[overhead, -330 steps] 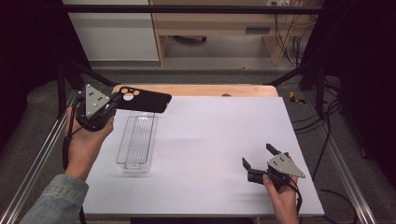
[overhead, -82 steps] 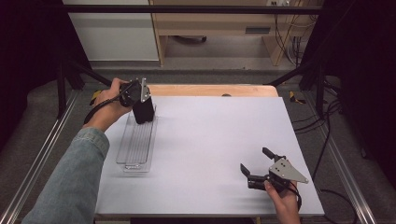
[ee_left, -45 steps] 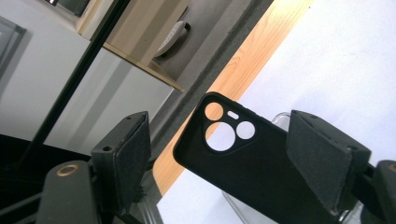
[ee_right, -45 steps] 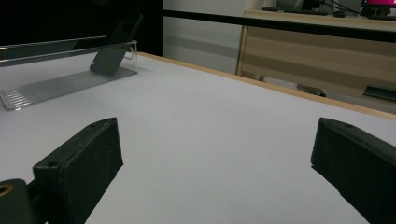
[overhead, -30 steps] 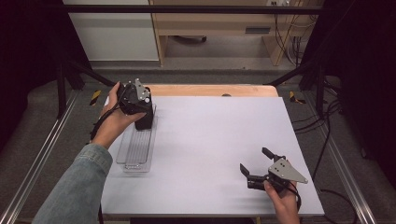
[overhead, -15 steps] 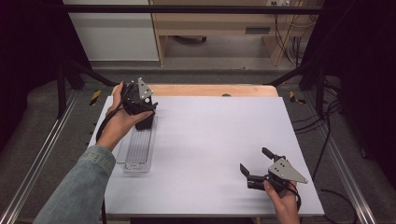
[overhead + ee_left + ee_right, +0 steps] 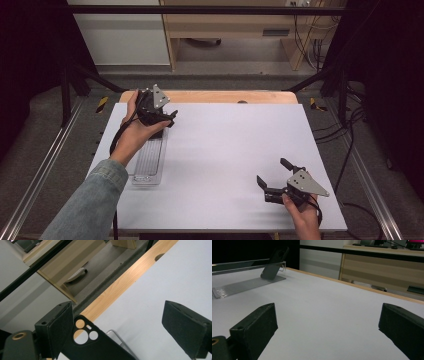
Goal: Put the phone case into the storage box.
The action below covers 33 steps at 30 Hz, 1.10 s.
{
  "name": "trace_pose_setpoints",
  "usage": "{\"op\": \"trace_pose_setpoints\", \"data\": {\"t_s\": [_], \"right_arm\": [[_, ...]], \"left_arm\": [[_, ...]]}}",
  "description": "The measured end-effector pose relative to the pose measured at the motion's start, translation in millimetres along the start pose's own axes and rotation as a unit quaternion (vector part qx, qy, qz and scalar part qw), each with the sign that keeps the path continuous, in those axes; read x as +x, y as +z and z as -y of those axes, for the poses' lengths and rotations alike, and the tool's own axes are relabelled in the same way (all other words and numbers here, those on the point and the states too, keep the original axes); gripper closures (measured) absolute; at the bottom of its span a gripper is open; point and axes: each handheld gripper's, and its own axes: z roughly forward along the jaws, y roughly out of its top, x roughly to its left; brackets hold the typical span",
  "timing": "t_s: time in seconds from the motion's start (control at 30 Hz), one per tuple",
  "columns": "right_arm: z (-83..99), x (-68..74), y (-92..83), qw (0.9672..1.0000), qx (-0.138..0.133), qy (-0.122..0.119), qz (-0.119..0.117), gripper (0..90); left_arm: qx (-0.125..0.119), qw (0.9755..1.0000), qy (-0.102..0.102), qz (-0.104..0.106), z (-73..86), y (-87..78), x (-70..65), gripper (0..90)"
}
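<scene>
A: Phone case (image 7: 100, 347) placement is what matters here. Where is it found relative to the left gripper (image 7: 161, 116)?

B: Below and slightly to one side of the left fingers (image 7: 58, 330), as seen in the left gripper view. The case is propped at the far end of the clear tray (image 7: 148, 162), leaning up on end, camera cut-outs uppermost. One pad appears close beside its edge, but no pressing can be made out; the opposite pad stands well away across a wide gap.

A: So the fingers are spread?

B: Widely, and they have just been opening further. Nothing is gripped between them; the case is judged to have been let go.

A: How does its long axis run?

B: Tilted upward from the tray floor, roughly along the tray's length, as shown in the right gripper view, where the case (image 7: 273, 263) is seen leaning against the tray's end wall (image 7: 282, 266).

A: And the right gripper (image 7: 277, 182)?

B: It is held low near the front right of the tabletop (image 7: 235, 150), well apart from the tray, fingers wide and empty. The left hand is clearly the nearer one.

A: What is gained from each view?

B: The lean of the case is given by the right gripper view; the high view has it largely hidden beneath the left hand (image 7: 135, 135).
</scene>
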Motion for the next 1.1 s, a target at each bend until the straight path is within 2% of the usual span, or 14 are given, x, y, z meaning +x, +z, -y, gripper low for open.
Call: {"op": "trace_pose_setpoints", "data": {"t_s": [0.27,0.37,0.53,0.8,0.93,1.1], "right_arm": [[0.0,-0.1,0.0,1.0,0.0,0.0,-0.001,2.3],[0.0,-0.3,-0.1,1.0,0.0,0.0,0.0,2.3],[0.0,-0.2,-0.2,1.0,0.0,0.0,-0.001,2.3],[-0.1,-0.4,-0.3,1.0,0.0,0.001,0.0,2.3],[-0.1,-0.9,0.4,1.0,-0.001,0.005,0.004,2.2],[-0.1,-1.0,0.3,1.0,-0.002,0.004,0.004,2.3]], "left_arm": [[-0.021,0.9997,0.004,0.012,-7.9,-3.5,-15.0,9.6],[-0.019,0.9996,0.01,0.018,-9.3,-2.2,-21.1,9.6],[-0.026,0.9992,0.009,0.028,-13.0,-2.3,-29.9,9.2],[-0.036,0.9982,0.02,0.044,-19.2,-4.2,-45.7,8.9],[-0.037,0.9978,0.037,0.04,-21.0,-2.5,-56.3,9.0],[-0.038,0.9975,0.037,0.048,-22.3,0.8,-67.2,9.0]]}}
